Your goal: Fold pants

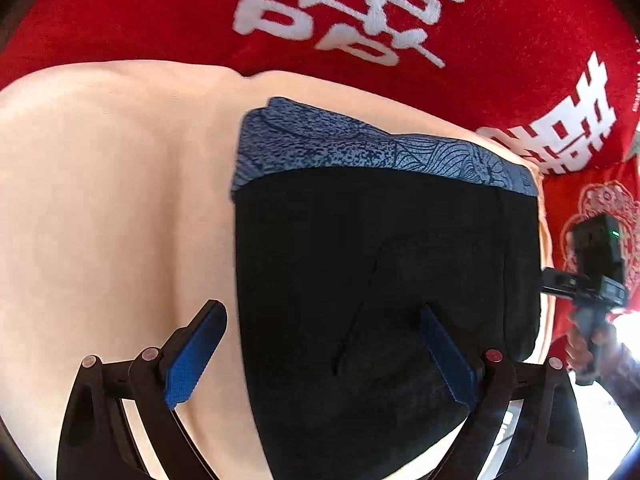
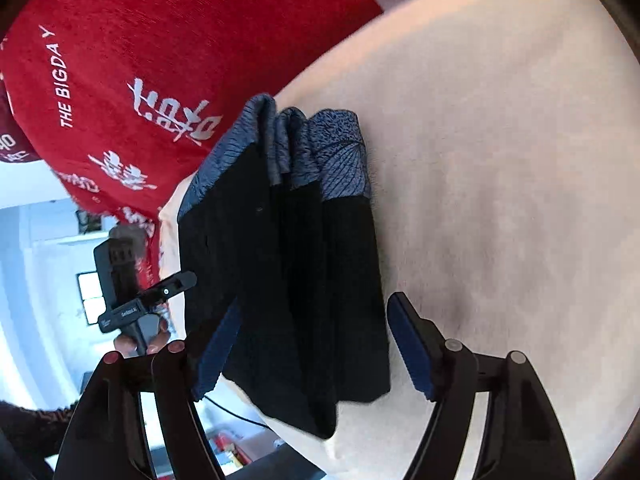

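My folded pants [image 1: 384,280] lie on the cream sheet [image 1: 120,180], beside the red blanket [image 1: 480,40]. My left hand-held gripper [image 1: 320,344] and right hand-held gripper [image 2: 312,344] both gape wide, gripping nothing.

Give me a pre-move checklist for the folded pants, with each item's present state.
1. Left gripper fingers apart, nothing pinched: ok.
2. Right gripper fingers apart around the pants, not pressing: ok.
3. Pants folded into a compact stack on the cream sheet: ok.
4. Patterned blue hems lined up at one end: ok.
5. Near edge squared: not ok, one layer hangs lower.
6. Underside layers flat: cannot tell.
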Demonstrator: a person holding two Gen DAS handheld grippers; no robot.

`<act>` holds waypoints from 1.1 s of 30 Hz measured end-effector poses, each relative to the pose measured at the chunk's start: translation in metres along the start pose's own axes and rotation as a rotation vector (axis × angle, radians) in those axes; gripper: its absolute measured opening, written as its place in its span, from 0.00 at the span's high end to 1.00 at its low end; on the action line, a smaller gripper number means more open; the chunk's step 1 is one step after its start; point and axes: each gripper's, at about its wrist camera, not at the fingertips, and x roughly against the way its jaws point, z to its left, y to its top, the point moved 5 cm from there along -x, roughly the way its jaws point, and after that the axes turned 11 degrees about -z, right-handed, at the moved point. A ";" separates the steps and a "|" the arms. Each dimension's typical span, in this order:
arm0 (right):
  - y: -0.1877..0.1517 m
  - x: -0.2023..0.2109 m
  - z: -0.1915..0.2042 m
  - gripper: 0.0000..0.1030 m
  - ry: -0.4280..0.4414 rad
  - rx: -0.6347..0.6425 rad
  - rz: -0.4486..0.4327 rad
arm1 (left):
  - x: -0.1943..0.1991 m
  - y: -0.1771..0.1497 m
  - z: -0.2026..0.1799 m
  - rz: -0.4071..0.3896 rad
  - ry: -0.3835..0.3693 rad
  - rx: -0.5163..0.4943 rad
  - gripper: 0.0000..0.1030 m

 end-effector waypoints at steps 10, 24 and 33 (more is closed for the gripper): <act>0.012 -0.023 -0.005 0.26 0.114 -0.076 0.036 | -0.014 0.002 -0.001 -0.012 -0.060 0.056 0.06; -0.004 0.000 0.023 0.58 0.156 -0.090 -0.001 | 0.041 -0.011 -0.036 -0.118 0.046 0.023 0.41; -0.051 0.033 0.034 0.58 0.211 -0.107 0.006 | 0.082 -0.059 -0.063 -0.129 0.061 0.046 0.41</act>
